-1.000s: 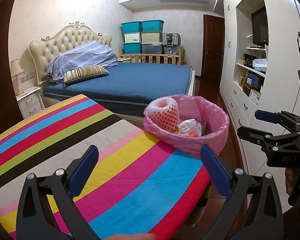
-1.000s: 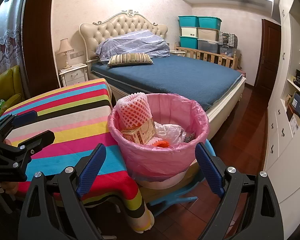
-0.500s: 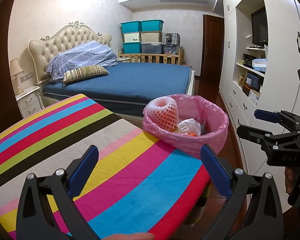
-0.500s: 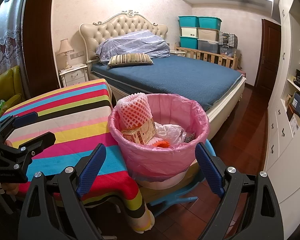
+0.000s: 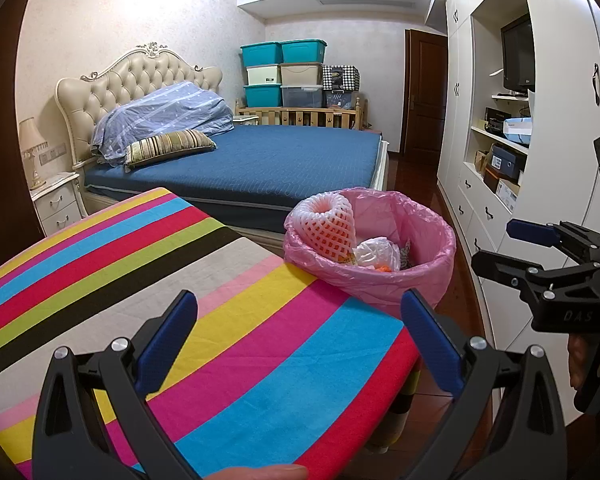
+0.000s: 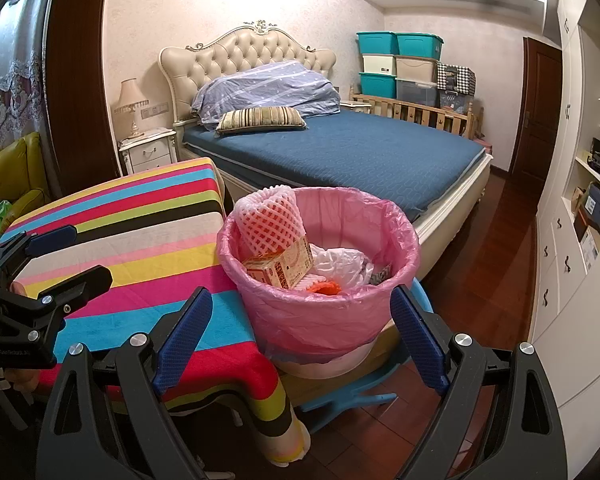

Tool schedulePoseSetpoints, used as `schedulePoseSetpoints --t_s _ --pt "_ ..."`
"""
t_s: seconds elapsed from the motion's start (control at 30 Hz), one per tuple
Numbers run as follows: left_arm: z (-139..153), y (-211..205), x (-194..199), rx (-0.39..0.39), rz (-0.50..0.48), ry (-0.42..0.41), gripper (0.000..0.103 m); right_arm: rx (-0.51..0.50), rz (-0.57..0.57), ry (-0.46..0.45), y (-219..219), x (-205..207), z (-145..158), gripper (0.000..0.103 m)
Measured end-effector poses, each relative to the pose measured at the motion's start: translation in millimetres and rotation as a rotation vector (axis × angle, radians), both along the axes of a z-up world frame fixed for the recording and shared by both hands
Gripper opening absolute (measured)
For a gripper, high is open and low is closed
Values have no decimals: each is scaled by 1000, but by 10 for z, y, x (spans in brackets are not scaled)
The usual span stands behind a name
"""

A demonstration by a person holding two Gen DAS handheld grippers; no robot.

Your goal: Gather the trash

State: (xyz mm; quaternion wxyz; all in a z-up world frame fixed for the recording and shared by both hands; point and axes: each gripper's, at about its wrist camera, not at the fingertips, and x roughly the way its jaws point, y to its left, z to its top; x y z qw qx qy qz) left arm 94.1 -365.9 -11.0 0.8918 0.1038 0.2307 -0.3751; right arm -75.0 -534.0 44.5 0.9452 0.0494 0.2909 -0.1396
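— Bedroom, striped tablecloth (image 5: 148, 280) bare. Where's the trash?

— In the pink-lined bin (image 6: 320, 312), at one o'clock from the left gripper (image 5: 300, 340), dead ahead at twelve of the right gripper (image 6: 300, 332).

— Jaws?

— Both spread wide, empty. I judge the right nearer.

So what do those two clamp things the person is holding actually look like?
Both match. The left gripper and the right gripper are black angular frames with triangular cut-outs and silver bolt heads. Each carries two flat fingers faced with blue textured pads. Seen side-on, the right one's body bears the pale letters "DAS". No cables or sleeves show.
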Motion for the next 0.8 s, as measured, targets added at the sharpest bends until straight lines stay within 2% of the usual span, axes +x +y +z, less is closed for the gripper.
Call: schedulePoseSetpoints --t_s 0.8 --pt "28 33 -38 -18 -8 -3 98 4 -2 2 21 12 -9 85"
